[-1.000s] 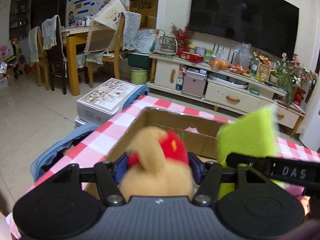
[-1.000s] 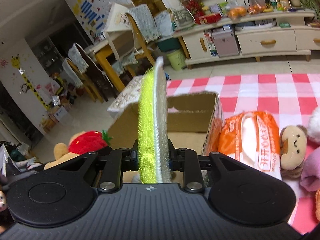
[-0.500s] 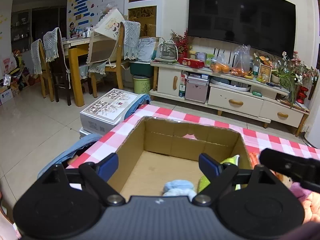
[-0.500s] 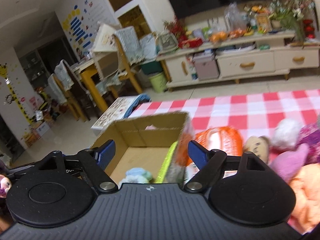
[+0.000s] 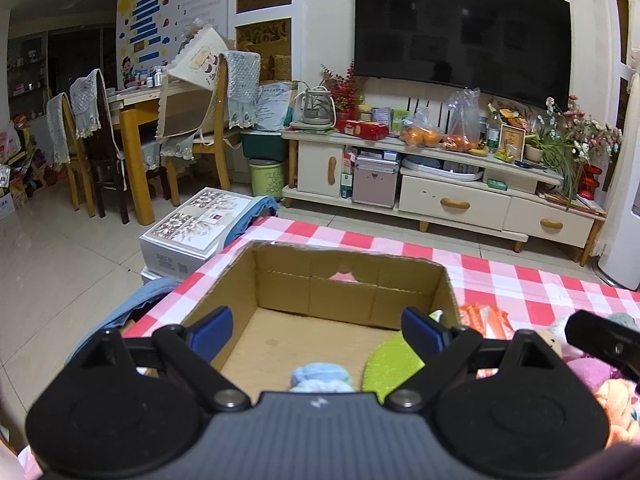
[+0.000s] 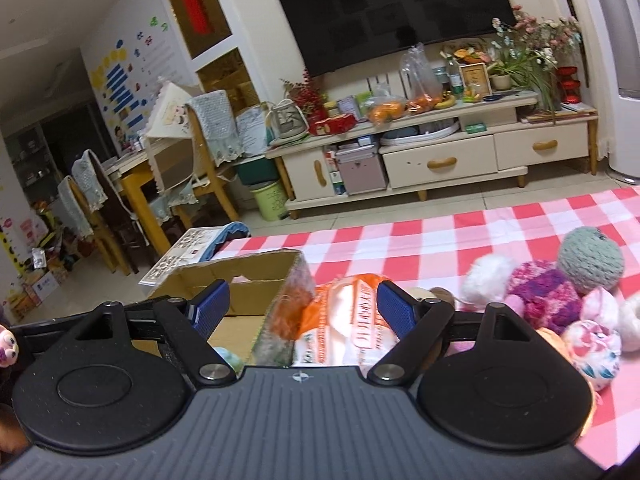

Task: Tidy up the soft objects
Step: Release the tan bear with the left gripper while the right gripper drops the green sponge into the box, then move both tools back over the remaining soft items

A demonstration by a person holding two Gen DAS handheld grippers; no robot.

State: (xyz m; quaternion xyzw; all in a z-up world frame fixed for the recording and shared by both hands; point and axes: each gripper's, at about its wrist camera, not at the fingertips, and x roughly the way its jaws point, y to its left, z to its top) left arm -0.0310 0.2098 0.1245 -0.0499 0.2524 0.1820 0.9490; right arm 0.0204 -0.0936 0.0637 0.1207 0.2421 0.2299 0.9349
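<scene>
On the checkered worktop (image 6: pixel 500 236), the cardboard box (image 5: pixel 344 280) holds a green pad (image 5: pixel 394 364) at 5 o'clock; left gripper (image 5: pixel 316 330) opening, empty, right gripper (image 6: pixel 298 306) wide, empty: next pick, probably the yarn ball (image 6: pixel 590 260) at 2 o'clock.

Wall poster (image 5: pixel 182 12), upper left: chars "食", "饮", "好", nos. 1-3; orange packet (image 6: pixel 352 320) print illegible.

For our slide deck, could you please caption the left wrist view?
Left gripper, jaws opening and empty, above a brown cardboard box holding a lime-green fuzzy pad and pale-blue plush.
</scene>
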